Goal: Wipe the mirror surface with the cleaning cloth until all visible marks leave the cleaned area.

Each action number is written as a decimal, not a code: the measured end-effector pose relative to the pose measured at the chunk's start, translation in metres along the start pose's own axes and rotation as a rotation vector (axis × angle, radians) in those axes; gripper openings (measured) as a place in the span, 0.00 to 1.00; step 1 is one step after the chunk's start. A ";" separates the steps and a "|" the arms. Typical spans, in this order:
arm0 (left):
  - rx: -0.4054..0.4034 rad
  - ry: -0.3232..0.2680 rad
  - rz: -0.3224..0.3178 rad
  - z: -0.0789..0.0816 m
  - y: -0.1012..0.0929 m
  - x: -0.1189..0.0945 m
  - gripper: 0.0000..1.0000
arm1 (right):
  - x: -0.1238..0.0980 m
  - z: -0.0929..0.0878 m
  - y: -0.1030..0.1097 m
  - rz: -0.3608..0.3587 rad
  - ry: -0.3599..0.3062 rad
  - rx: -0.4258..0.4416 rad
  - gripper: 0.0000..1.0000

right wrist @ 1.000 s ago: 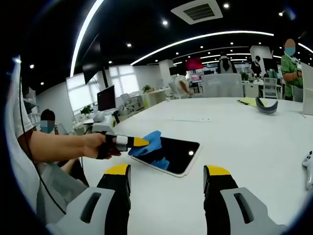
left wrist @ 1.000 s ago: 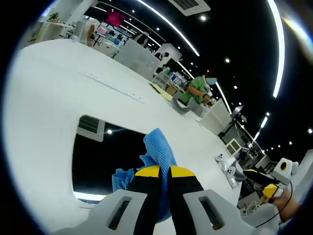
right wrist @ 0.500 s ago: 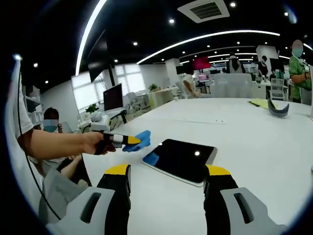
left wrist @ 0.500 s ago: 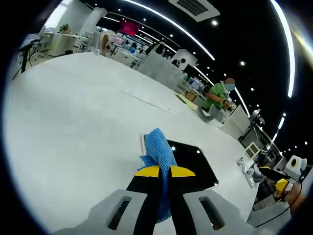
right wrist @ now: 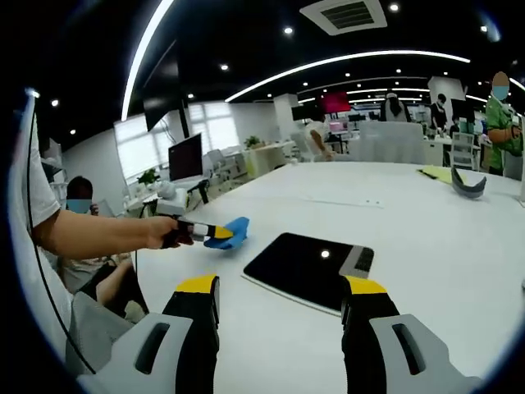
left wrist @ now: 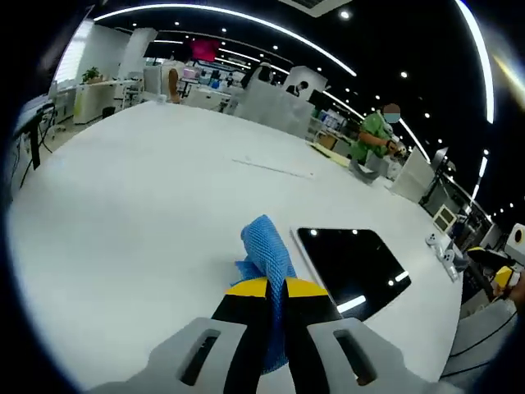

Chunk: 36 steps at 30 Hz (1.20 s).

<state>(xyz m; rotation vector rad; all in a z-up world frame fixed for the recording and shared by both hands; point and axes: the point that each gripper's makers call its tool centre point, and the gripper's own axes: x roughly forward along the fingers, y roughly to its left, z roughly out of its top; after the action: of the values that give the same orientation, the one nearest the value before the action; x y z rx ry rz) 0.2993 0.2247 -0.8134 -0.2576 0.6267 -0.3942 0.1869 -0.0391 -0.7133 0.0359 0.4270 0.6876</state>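
The mirror (right wrist: 305, 268) lies flat on the white worktop (right wrist: 426, 238), a dark rounded rectangle reflecting the ceiling lights. In my right gripper view it sits just ahead of my jaws, its long axis running from the near left corner away to the far right, with a pale patch at its right end that may be only a reflection. In my left gripper view the mirror (left wrist: 351, 263) lies to the right of my cloth, its long axis slanting from the upper left down to the lower right.

The blue cleaning cloth (left wrist: 267, 258) is pinched in my left gripper (left wrist: 271, 289), jaws closed tight on it with a fold standing up past the yellow tips. From the right gripper view, the left gripper (right wrist: 215, 233) and the cloth (right wrist: 230, 231) hang just off the mirror's left edge, clear of the glass.

To wipe well, I judge I should bring the cloth back over the near end, press it flat instead of dragging one fold, and stroke along the long axis in overlapping passes. I cannot make out any marks from here, so I would check against the reflections.

My right gripper (right wrist: 281, 305) has its jaws wide apart, holding nothing; it could steady the mirror's edge if the mirror slides.
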 end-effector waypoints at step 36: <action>0.263 0.056 0.104 0.003 0.027 0.003 0.24 | 0.005 0.003 0.005 -0.029 0.010 -0.009 0.58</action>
<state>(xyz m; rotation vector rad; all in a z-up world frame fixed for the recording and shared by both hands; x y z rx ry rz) 0.3110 0.2481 -0.8222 0.0368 0.6333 -0.3798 0.1883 -0.0321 -0.7112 0.0176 0.4336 0.6611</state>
